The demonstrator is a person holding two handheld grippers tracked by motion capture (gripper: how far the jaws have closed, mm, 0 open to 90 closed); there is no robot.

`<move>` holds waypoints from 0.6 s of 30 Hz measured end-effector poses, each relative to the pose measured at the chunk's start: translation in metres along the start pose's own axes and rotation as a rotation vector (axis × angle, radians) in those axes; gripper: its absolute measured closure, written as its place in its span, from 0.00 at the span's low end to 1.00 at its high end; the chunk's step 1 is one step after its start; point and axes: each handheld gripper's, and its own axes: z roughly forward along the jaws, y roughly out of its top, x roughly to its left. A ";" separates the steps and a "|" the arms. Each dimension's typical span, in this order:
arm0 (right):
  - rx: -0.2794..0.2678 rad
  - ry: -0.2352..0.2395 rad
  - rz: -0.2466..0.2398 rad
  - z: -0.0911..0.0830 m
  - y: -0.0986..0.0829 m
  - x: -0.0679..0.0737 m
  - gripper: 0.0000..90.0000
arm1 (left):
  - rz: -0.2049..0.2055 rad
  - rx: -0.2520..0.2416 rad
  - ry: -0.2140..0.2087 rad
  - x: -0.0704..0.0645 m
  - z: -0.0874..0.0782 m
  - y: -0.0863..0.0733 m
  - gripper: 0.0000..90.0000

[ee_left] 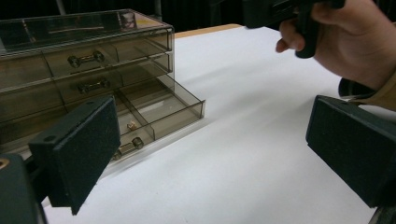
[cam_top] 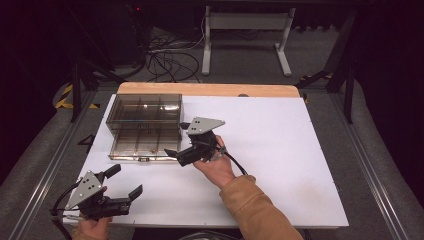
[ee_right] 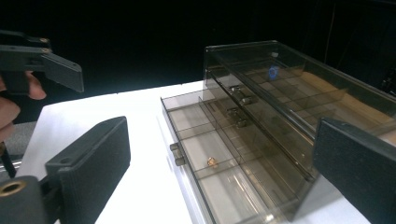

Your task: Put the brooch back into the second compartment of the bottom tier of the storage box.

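Bottom drawer (cam_top: 145,142) of the chest (cam_top: 144,108) stands pulled out at the bench's (cam_top: 280,150) far left, a small gold bit (ee_right: 212,161) inside; right gripper (cam_top: 176,154) hovers beside it, jaws wide and empty, likely reaching in next, while left gripper (cam_top: 125,184) waits nearer, wide.

The left gripper (cam_top: 125,187) is hovering low near the person's side with its jaws standing wide apart. The right gripper (cam_top: 175,150) is being held farther forward, jaws likewise spread, nothing between them.

One drawer cabinet (cam_top: 145,120) – three drawers – two hand-held grippers (cam_top: 120,187) (cam_top: 175,151)
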 end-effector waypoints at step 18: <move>-0.067 -0.091 0.019 -0.080 -0.017 -0.006 0.03 | 0.002 -0.001 0.007 0.000 0.000 0.000 0.04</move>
